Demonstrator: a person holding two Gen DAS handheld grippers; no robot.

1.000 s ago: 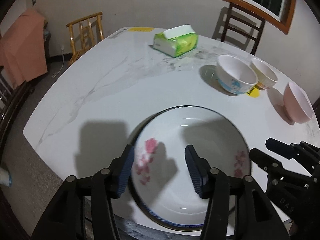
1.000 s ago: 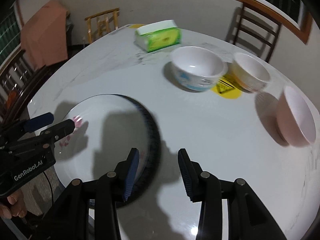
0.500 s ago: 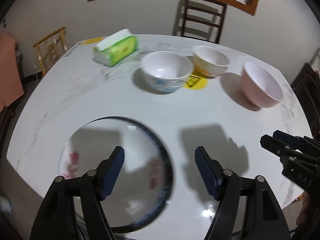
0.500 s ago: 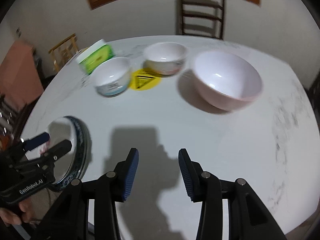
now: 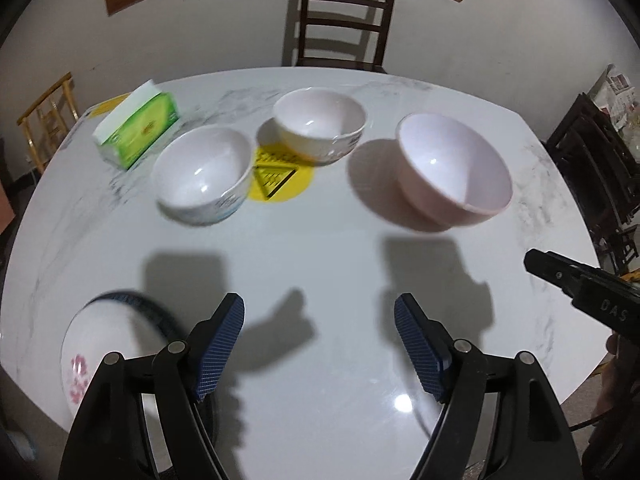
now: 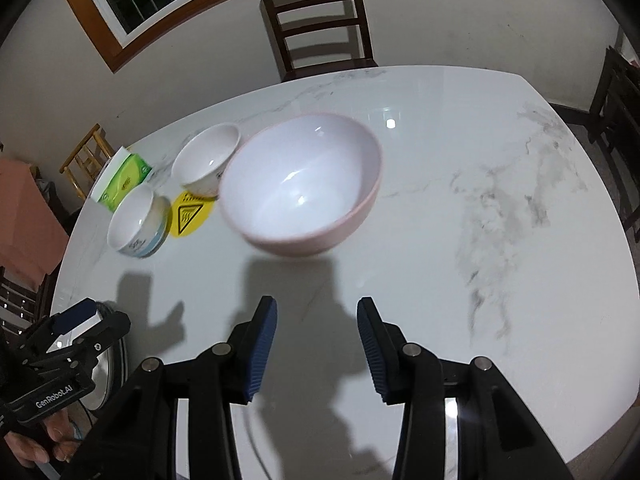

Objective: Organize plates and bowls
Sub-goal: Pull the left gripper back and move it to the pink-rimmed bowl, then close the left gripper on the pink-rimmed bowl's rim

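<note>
My left gripper (image 5: 318, 308) hovers over bare white table (image 5: 320, 256), its jaws opening with nothing between them. The flowered plate (image 5: 104, 344) lies at the lower left, beside the left finger and partly hidden by it. My right gripper (image 6: 317, 308) stands open and empty, a short way in front of the pink bowl (image 6: 300, 184). In the left wrist view, the pink bowl (image 5: 456, 172) sits to the right. A blue-patterned white bowl (image 5: 202, 174) and a cream bowl (image 5: 320, 122) stand at the back.
A green tissue pack (image 5: 138, 130) lies at the back left, and a yellow warning sticker (image 5: 280, 180) sits between the two small bowls. A dark chair (image 5: 340, 20) stands behind the table, with more chairs at both sides. The table's edge runs close below both grippers.
Both grippers swung right, away from the plate. The left jaws widened and no longer straddle the plate's rim. The pink bowl now fills the view ahead of the right gripper.
</note>
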